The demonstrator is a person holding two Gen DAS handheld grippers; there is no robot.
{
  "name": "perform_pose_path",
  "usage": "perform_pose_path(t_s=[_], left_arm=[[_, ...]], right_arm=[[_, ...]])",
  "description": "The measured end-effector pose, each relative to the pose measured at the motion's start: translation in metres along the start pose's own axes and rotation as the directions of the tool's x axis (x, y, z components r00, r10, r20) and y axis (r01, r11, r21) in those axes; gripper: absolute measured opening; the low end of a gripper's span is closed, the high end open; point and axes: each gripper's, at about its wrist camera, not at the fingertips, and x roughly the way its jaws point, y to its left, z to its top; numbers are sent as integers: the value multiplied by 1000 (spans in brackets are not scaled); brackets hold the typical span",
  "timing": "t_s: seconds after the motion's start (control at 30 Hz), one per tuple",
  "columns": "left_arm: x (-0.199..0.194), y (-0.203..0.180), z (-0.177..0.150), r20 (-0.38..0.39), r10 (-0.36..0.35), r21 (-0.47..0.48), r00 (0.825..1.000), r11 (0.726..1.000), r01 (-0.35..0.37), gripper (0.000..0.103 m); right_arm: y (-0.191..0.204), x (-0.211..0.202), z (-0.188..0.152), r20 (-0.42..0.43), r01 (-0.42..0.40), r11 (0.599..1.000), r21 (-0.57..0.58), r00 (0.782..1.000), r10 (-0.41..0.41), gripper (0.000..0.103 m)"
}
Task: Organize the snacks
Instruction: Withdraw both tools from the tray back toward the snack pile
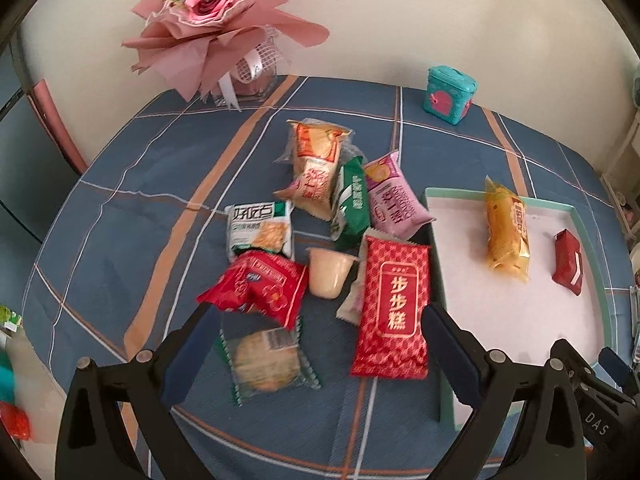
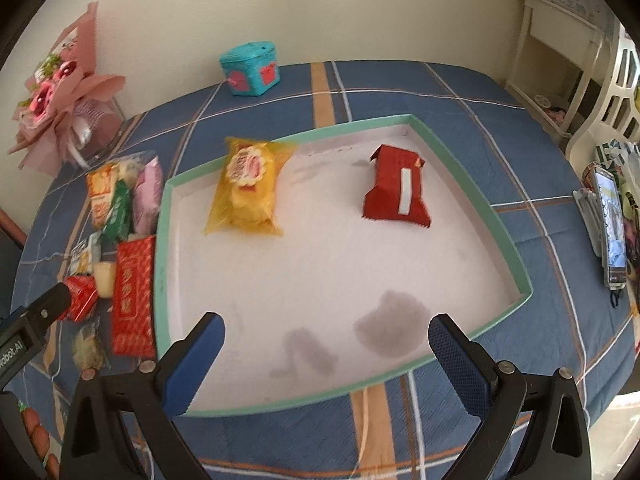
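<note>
A blue plaid cloth (image 1: 120,216) covers the table, with a cream wall behind. The left gripper (image 1: 316,356) hangs with its jaws spread wide and nothing between them, above the near edge of the snack pile. Nearest it lie a clear pack with a round cake (image 1: 266,360) and a long red pack (image 1: 394,308), whose right edge sits just beside the tray (image 1: 440,264) wall. Behind these are a crinkled red pack (image 1: 260,286), partly overlapping the cake pack, and a jelly cup (image 1: 330,272) on its side. Farther back lie a white-green pack (image 1: 260,228), a green pack (image 1: 350,204), a purple pack (image 1: 394,196) and an orange pack (image 1: 316,160), heaped and overlapping.

The right gripper (image 2: 326,364) is also spread and empty, hovering over the near, stained part of the tray's white floor. Deeper in the tray lie a yellow pack (image 2: 248,188) at left and a dark red pack (image 2: 396,184) at right, well apart. Beyond, near the wall, stand a teal box (image 2: 252,68) and a pink bouquet (image 1: 216,20). A phone (image 2: 610,224) is propped at the right table edge.
</note>
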Motion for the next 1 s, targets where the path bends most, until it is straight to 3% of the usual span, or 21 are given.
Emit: perform_pose_path(t_s=[0.23,0.67,1.0], left_arm=[[-9,9,-12,4,5,13,1000,1000,-5,100],[-15,34,-29,-18,7,-48,1000,999,-8,100],[-5,69,-27,-61,14,-152,998,988,-24,100]], right_arm=[[12,-9,-16,-4,-3,999,-54,1000,2,103],[28,-19,-27,1,-3,996,-85,1000,3,103],[59,-12,-31,-28,-40,991,-129,999,37,103]])
